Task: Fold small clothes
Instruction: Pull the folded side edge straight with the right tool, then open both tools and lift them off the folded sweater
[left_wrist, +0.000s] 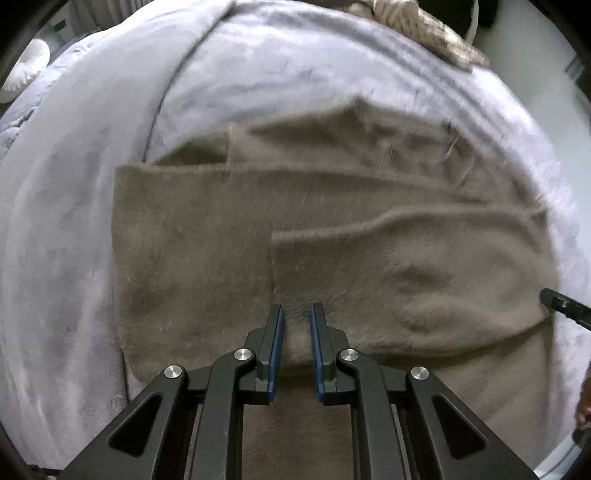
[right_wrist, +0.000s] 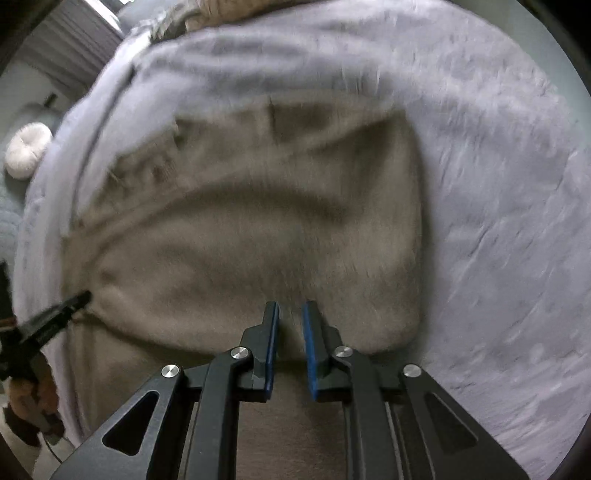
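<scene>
A fuzzy taupe garment (left_wrist: 229, 236) lies partly folded on a lavender blanket (left_wrist: 66, 221), with one flap laid over its right half. My left gripper (left_wrist: 297, 308) points down at the garment's near middle. Its fingers stand a narrow gap apart with pile showing between them, and I cannot tell whether any cloth is pinched. My right gripper (right_wrist: 290, 305) hangs over the garment (right_wrist: 258, 240) near its right fold. Its jaws are opening a little and the pads press on nothing. Each gripper's tip shows in the other's view: the right gripper (left_wrist: 554, 297) and the left gripper (right_wrist: 79, 299).
The blanket (right_wrist: 498, 221) spreads wide around the garment. A patterned beige cloth (left_wrist: 424, 29) lies at its far edge. A round pale cushion (right_wrist: 27, 149) sits off to the left. A person's hand (right_wrist: 33, 398) holds the left gripper's handle.
</scene>
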